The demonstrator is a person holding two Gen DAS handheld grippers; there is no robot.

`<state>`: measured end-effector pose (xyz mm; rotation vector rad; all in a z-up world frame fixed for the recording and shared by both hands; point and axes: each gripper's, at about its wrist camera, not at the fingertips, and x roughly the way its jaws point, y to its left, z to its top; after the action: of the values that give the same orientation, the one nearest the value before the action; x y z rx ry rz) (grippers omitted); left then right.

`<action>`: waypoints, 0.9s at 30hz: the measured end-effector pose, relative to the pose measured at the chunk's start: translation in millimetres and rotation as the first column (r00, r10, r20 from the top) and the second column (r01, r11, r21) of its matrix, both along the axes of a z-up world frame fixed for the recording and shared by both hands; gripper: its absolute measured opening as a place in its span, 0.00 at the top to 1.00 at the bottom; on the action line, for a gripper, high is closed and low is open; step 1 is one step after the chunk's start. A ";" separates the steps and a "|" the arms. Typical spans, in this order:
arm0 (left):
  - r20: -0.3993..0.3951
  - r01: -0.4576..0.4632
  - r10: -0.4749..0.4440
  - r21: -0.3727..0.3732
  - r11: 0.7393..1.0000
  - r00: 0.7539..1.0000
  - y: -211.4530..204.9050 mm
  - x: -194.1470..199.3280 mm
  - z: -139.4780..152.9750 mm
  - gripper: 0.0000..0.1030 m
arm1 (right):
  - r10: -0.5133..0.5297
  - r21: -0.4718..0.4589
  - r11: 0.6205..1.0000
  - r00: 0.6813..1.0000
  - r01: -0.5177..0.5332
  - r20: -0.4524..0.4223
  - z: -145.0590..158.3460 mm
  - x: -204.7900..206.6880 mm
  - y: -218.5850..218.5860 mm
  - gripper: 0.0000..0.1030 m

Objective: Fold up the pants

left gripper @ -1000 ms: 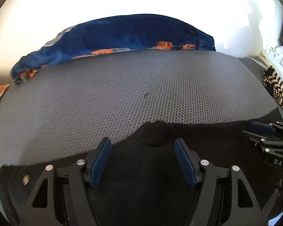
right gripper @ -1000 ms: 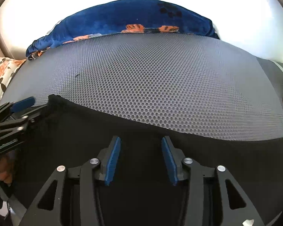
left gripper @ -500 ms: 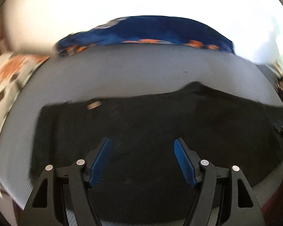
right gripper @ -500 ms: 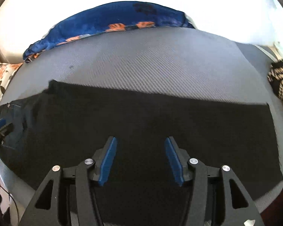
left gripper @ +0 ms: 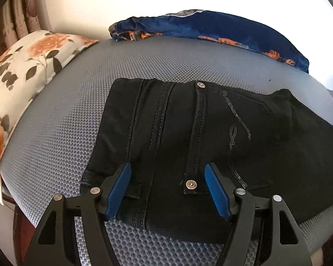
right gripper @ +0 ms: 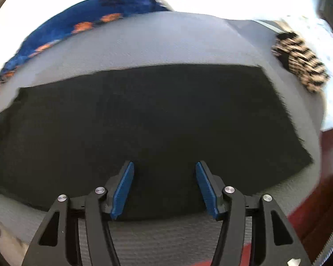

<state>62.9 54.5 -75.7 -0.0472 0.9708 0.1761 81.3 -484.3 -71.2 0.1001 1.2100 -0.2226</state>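
- Left wrist view: my left gripper hangs over the waistband end of the pants, its blue pads set well apart with nothing pinched between them.
- The pants are black denim, lying flat on a grey honeycomb mat. I can see seams, a pocket with pale stitching, and two metal studs, one between my pads and one at the far edge.
- A floral pillow lies at the left edge of the mat. A blue blanket with orange patches is bunched along the far side.
- Right wrist view, blurred: my right gripper is above the plain dark leg section of the pants. Its jaws are opening, and the pads grip nothing.
- The cloth here spreads wide across the mat, with a frayed edge at the right.
- A striped black-and-tan item sits at the mat's far right; I cannot tell what it is. The blanket shows at upper left.
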 end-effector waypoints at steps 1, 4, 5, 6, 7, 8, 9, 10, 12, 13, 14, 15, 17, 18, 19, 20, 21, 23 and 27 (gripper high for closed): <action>0.000 -0.002 0.002 0.002 1.000 1.000 -1.1 1.3 0.0 0.32 | -0.018 0.010 1.000 1.000 0.018 0.008 0.6 -2.4 -9.0 0.47; -0.007 0.001 -0.001 -0.001 1.000 1.000 -1.5 6.3 1.0 0.29 | -0.071 -0.003 0.997 0.997 0.071 0.002 3.6 -6.9 -29.4 0.46; -0.012 0.009 -0.009 0.001 1.000 1.000 -2.6 6.4 1.6 0.29 | -0.079 0.002 0.997 0.997 0.079 0.006 5.3 -8.0 -34.8 0.46; -0.014 0.014 -0.013 0.004 1.000 1.000 -2.7 7.4 2.4 0.28 | -0.092 0.013 0.996 0.996 0.092 0.015 8.9 -10.2 -40.8 0.46; -0.016 0.016 -0.016 0.006 1.000 1.000 -3.8 6.9 3.8 0.28 | -0.115 0.034 0.993 0.993 0.114 0.029 13.9 -13.9 -48.4 0.46; -0.015 0.020 -0.020 0.002 1.000 1.000 -5.1 5.9 6.1 0.28 | -0.139 0.067 0.988 0.990 0.136 0.040 18.4 -17.9 -56.0 0.46; -0.008 0.022 -0.022 -0.004 1.000 1.000 -6.9 4.2 9.3 0.28 | -0.164 0.110 0.981 0.985 0.158 0.053 23.0 -22.4 -64.8 0.46; -0.001 0.018 -0.018 -0.011 1.000 1.000 -8.1 2.8 12.3 0.28 | -0.199 0.148 0.971 0.978 0.188 0.062 26.8 -26.2 -73.7 0.46; 0.014 0.019 -0.019 -0.041 0.999 1.000 -11.6 0.7 19.8 0.28 | -0.246 0.210 0.951 0.967 0.227 0.066 29.8 -35.6 -89.2 0.46; 0.021 0.020 -0.019 -0.057 0.998 1.000 -13.4 0.2 23.0 0.28 | -0.275 0.250 0.935 0.960 0.252 0.060 29.6 -41.3 -98.3 0.46; 0.029 0.023 -0.021 -0.072 0.997 0.999 -16.5 -0.2 26.8 0.28 | -0.309 0.282 0.917 0.950 0.282 0.053 28.6 -47.5 -107.4 0.46; 0.038 0.035 -0.031 -0.086 0.996 0.999 -20.2 -0.2 30.6 0.28 | -0.336 0.302 0.903 0.941 0.307 0.049 27.2 -52.5 -114.1 0.46; 0.045 0.055 -0.051 -0.098 0.994 0.998 -29.1 1.2 36.7 0.28 | -0.395 0.336 0.871 0.918 0.359 0.042 24.0 -62.9 -127.7 0.46; 0.044 0.066 -0.062 -0.095 0.993 0.997 -34.3 2.8 39.1 0.28 | -0.418 0.344 0.859 0.907 0.380 0.041 23.2 -66.2 -132.1 0.46; 0.046 0.076 -0.072 -0.098 0.992 0.996 -39.0 3.9 41.0 0.28 | -0.445 0.362 0.841 0.895 0.402 0.040 21.9 -70.7 -137.8 0.46; 0.046 0.093 -0.088 -0.110 0.990 0.995 -44.2 4.9 42.6 0.28 | -0.460 0.376 0.829 0.887 0.414 0.039 20.0 -72.7 -142.2 0.46; 0.045 0.102 -0.097 -0.123 0.987 0.994 -48.5 6.0 43.7 0.28 | -0.484 0.389 0.813 0.875 0.433 0.037 17.9 -75.3 -147.9 0.46; 0.051 0.118 -0.112 -0.143 0.983 0.992 -56.7 6.9 45.3 0.28 | -0.506 0.407 0.793 0.862 0.453 0.025 14.3 -75.8 -155.3 0.45; 0.052 0.147 -0.141 -0.153 0.977 0.989 -71.3 8.8 43.5 0.28 | -0.555 0.461 0.744 0.832 0.485 0.020 7.2 -82.1 -168.7 0.51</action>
<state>71.7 -16.9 -32.2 -0.1235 0.9421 -0.0349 -0.7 -653.0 -64.0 0.8545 1.0313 -0.4221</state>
